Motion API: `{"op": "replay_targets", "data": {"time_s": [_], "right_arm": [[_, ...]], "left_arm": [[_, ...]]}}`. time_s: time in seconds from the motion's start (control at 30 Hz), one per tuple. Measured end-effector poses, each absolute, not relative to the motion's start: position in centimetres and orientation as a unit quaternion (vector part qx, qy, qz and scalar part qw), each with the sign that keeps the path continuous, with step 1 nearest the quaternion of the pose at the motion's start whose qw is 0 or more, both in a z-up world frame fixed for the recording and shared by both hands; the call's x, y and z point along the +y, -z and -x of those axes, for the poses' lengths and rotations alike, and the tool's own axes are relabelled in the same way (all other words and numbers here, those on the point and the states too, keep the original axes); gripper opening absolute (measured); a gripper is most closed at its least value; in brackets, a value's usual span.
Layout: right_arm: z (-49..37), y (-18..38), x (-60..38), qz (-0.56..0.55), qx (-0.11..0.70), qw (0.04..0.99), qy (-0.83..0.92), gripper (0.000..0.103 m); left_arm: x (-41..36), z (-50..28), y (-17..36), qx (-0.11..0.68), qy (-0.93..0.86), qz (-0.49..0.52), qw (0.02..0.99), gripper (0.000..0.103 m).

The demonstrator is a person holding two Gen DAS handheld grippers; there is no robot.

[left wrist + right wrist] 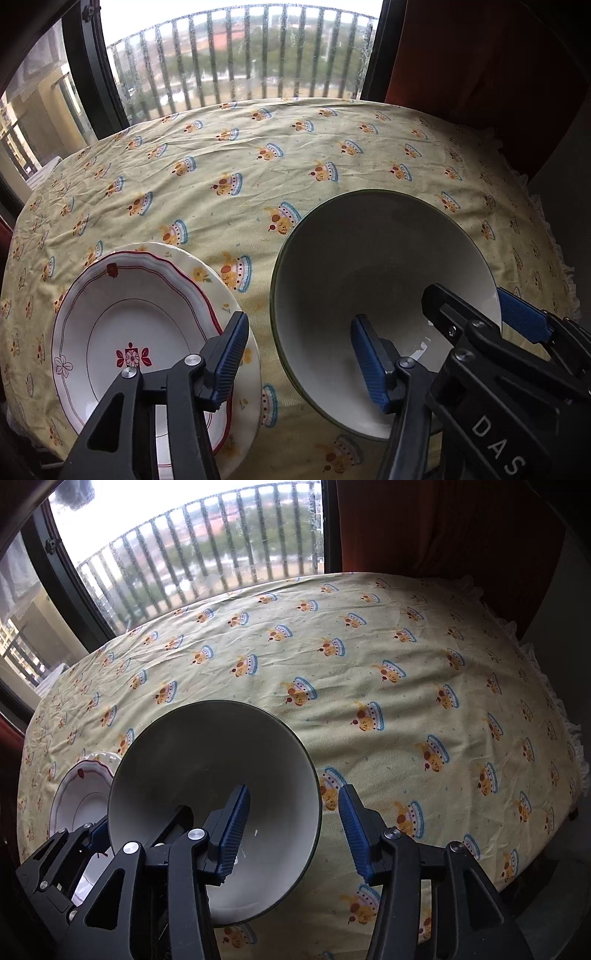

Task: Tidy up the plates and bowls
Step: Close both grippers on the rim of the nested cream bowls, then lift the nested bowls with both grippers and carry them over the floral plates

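A large bowl (pixel 369 266), white inside with a dark green rim, sits on the table at right; it also shows in the right wrist view (pixel 207 760). My left gripper (pixel 295 354) is open: its right finger is inside the bowl, its left finger over the stacked plates. A red-trimmed white plate (pixel 122 317) lies on a flower-patterned plate (pixel 207 273); the plate (pixel 79 794) shows at the left in the right wrist view. My right gripper (pixel 291 830) is open and straddles the bowl's right rim, one finger inside and one outside; it also shows in the left wrist view (pixel 476 314).
The round table carries a pale yellow tablecloth (pixel 258 162) printed with small cakes. A window with a balcony railing (pixel 240 55) stands behind the table. A red curtain (pixel 480 55) hangs at the back right.
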State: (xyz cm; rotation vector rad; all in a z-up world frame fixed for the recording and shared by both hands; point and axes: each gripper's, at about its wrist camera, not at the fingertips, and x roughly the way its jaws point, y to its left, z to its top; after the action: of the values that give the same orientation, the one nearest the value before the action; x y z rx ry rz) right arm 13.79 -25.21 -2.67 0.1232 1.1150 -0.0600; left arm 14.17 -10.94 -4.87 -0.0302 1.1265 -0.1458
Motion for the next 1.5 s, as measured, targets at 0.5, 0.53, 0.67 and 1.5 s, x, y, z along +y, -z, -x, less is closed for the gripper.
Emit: {"op": "replay_targets", "data": {"time_s": [0.5,0.53,0.67,1.5], "right_arm": [[-11.9,1.4,-26.0,-0.074,0.527,0.84,0.103,0.082],[-12.0,1.5,-26.2,-0.077,0.528,0.839,0.106,0.082],[-12.8,2.2,-26.5,-0.091,0.537,0.832,0.102,0.082],[-19.0,9.4,-29.6,-0.193,0.655,0.727,-0.071,0.082]], "left_arm": [[-10.7,-16.0,6.8,0.562,0.154,0.059,0.81,0.073],[-10.8,-16.1,6.9,0.565,0.153,0.062,0.808,0.073],[-10.9,-16.5,7.2,0.565,0.147,0.066,0.809,0.073],[-12.1,-17.1,7.2,0.6,0.034,0.067,0.797,0.073]]}}
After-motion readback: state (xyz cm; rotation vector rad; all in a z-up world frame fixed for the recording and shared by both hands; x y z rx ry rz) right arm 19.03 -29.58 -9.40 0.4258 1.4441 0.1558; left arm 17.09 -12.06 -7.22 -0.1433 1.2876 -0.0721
